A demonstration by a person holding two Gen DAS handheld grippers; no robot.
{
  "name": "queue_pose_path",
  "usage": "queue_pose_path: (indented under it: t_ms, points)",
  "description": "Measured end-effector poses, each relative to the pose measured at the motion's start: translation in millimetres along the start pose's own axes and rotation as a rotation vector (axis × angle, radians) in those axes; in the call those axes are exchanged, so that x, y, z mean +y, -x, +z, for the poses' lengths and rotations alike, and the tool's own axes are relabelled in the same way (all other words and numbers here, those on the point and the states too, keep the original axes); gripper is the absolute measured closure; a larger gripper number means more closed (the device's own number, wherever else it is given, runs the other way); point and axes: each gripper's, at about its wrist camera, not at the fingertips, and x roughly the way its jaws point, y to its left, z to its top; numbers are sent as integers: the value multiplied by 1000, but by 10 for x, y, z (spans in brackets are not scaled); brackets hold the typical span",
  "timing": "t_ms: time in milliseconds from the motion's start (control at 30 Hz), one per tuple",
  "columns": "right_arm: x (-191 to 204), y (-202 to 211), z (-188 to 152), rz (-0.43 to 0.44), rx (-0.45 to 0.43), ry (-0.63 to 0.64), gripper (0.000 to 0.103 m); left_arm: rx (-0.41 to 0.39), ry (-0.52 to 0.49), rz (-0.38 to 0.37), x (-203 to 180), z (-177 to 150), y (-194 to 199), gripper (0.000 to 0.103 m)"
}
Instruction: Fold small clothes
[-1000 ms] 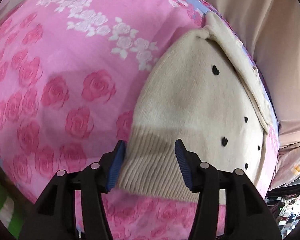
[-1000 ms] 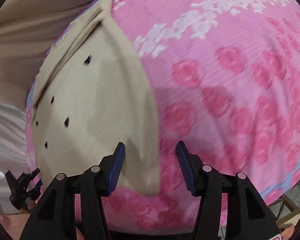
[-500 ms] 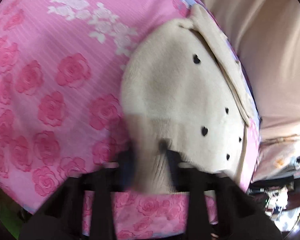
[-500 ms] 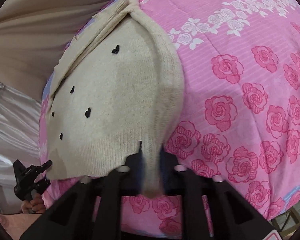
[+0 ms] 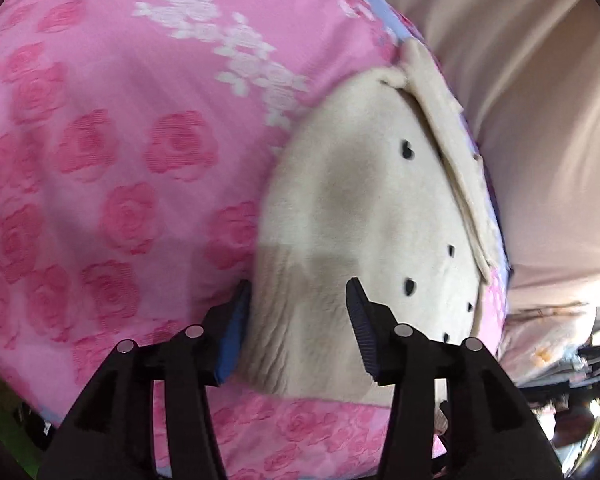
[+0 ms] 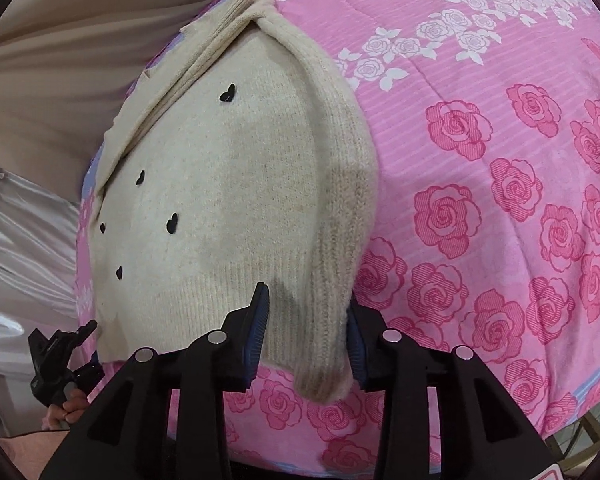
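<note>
Pink rose-print bedsheet (image 6: pixel 500 160) covers the bed. Cream knit sweater (image 6: pixel 228 184) with black heart buttons (image 6: pixel 227 93) lies flat on it, sleeves folded in. Left gripper (image 5: pixel 298 320) jaws apart, straddling ribbed hem. Right gripper (image 6: pixel 306 320) jaws apart around folded sleeve cuff (image 6: pixel 320 340).

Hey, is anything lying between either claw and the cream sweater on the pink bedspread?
Nothing visible. The left claw is open around the ribbed hem of the cream sweater, and the right claw is open around the folded sleeve at its near edge. Only the pink bedspread lies underneath.
</note>
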Motion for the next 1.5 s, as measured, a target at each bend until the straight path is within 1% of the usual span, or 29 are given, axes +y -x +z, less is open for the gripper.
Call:
queue_pose_path:
  t_ms: [33, 67, 100, 167, 200, 267, 300, 367, 500, 633, 667, 733, 800, 867, 933, 967, 1033, 1067, 1100, 1133, 1167, 1200, 1233, 1267, 1333, 1367, 1400, 1433, 1500]
  points:
    - [-27, -3, 14, 17, 5, -22, 93, 30, -4, -24, -28, 21, -56, 79]
    - [-47, 11, 41, 36, -1, -55, 93, 52, -7, -27, -44, 33, -98, 83]
    - [-65, 37, 69, 68, -8, -86, 94, 61, -14, -18, -68, 51, -128, 90]
    - [-58, 132, 123, 86, -33, -110, 94, 65, -11, -27, -113, 85, -111, 93]
    - [-38, 190, 145, 78, -40, -98, 95, 63, -10, -29, -134, 98, -86, 93]
    - [22, 306, 164, 14, -39, -30, 95, 58, -32, 0, -187, 89, 14, 94]
    - [45, 347, 156, -13, -31, 3, 95, 57, -56, 6, -206, 67, 86, 94]
    - [100, 436, 110, -63, -2, 89, 96, 63, -59, 15, -208, 4, 214, 95]
    - [117, 546, -15, -102, 56, 199, 96, 75, -59, 22, -211, -196, 441, 96]
    - [-19, 598, -111, -130, 123, 268, 96, 117, -64, 36, -232, -412, 500, 97]
    - [-75, 613, -136, -136, 140, 276, 96, 131, -70, 45, -230, -493, 505, 97]
    - [-178, 643, -191, -130, 180, 279, 96, 152, -51, 56, -191, -591, 519, 97]
    - [-230, 684, -294, -131, 235, 314, 96, 178, -25, 67, -141, -686, 561, 97]
    - [-287, 747, -402, -121, 293, 341, 96, 205, -25, 87, -134, -784, 662, 97]
    - [-341, 838, -455, -98, 328, 334, 96, 211, -36, 95, -171, -863, 790, 97]
    - [-358, 914, -455, -67, 335, 318, 96, 192, -43, 90, -216, -887, 884, 97]
    - [-317, 1092, -352, 3, 296, 287, 96, 98, -52, 43, -336, -894, 1128, 97]
    - [-243, 1216, -213, 50, 235, 264, 96, 38, -74, 18, -448, -861, 1257, 97]
    - [-205, 1315, -69, 87, 180, 245, 96, -5, -94, -2, -576, -814, 1320, 97]
    - [-114, 1414, 127, 139, 104, 220, 96, -43, -115, -29, -719, -727, 1375, 97]
    - [-14, 1495, 333, 189, 33, 210, 96, -73, -139, -59, -881, -614, 1390, 97]
    - [70, 1540, 504, 221, -21, 212, 96, -92, -161, -81, -1000, -508, 1386, 97]
    - [150, 1569, 674, 243, -75, 215, 96, -114, -191, -97, -1130, -383, 1365, 97]
    - [226, 1584, 885, 278, -137, 206, 96, -154, -229, -102, -1295, -214, 1319, 97]
    - [411, 1457, 1233, 332, -209, 173, 96, -201, -266, -120, -1498, 51, 1200, 96]
    - [447, 1392, 1399, 342, -231, 161, 96, -232, -272, -113, -1599, 208, 1116, 96]
    - [481, 1304, 1550, 349, -245, 150, 96, -239, -274, -117, -1645, 326, 1037, 96]
    - [512, 1201, 1715, 343, -258, 142, 96, -257, -264, -118, -1708, 493, 925, 96]
    - [596, 951, 1995, 321, -268, 123, 96, -262, -249, -112, -1812, 793, 671, 96]
